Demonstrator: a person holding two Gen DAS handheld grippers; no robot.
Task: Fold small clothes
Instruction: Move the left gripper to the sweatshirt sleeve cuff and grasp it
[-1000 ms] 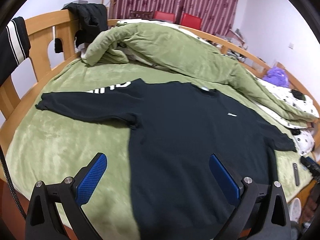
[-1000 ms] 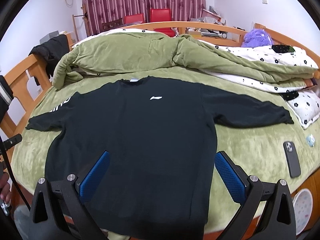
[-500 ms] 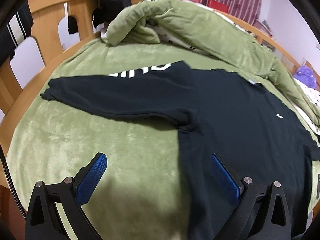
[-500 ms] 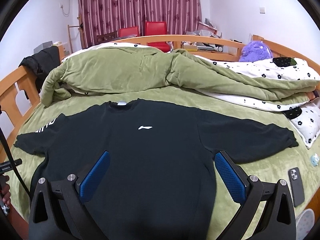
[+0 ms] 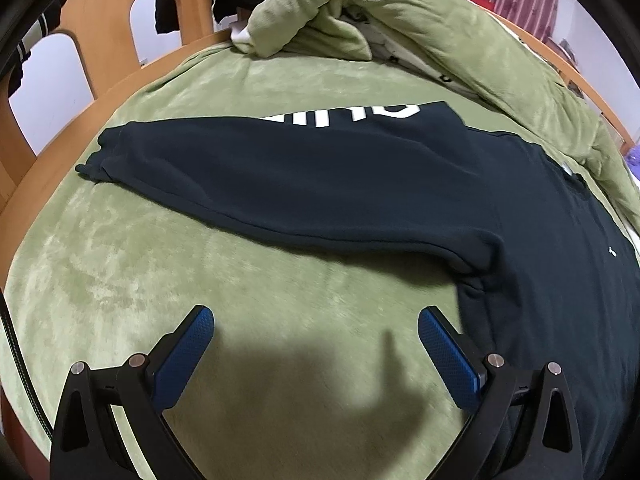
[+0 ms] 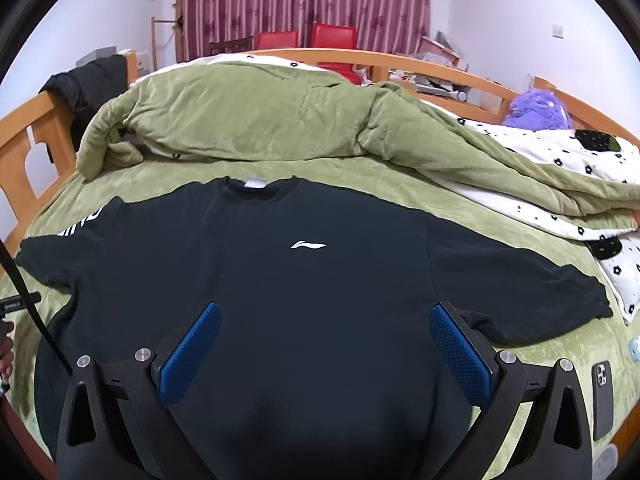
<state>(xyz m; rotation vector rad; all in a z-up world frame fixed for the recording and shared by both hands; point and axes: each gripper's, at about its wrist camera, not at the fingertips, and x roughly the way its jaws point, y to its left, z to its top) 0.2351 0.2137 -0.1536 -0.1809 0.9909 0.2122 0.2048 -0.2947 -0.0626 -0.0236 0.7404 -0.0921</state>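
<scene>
A black long-sleeved sweatshirt [image 6: 304, 288] lies flat, front up, on the green bed sheet [image 6: 400, 196], both sleeves spread out. Its left sleeve [image 5: 280, 184] with white lettering stretches across the left wrist view. My left gripper [image 5: 316, 328] is open and empty, low over bare sheet just below that sleeve, near the armpit. My right gripper [image 6: 324, 328] is open and empty, over the sweatshirt's lower body. The white chest logo [image 6: 308, 245] and neck label [image 6: 254, 182] show.
A bunched green duvet [image 6: 260, 120] with a white flowered side lies behind the sweatshirt. A wooden bed frame [image 5: 108, 36] rings the mattress. A phone [image 6: 602, 396] lies at the right edge. A purple plush toy [image 6: 536, 110] sits at the far right.
My left gripper has moved left and lower, from over the sweatshirt's body to the sheet below the left sleeve. My right gripper has moved forward and lower over the body.
</scene>
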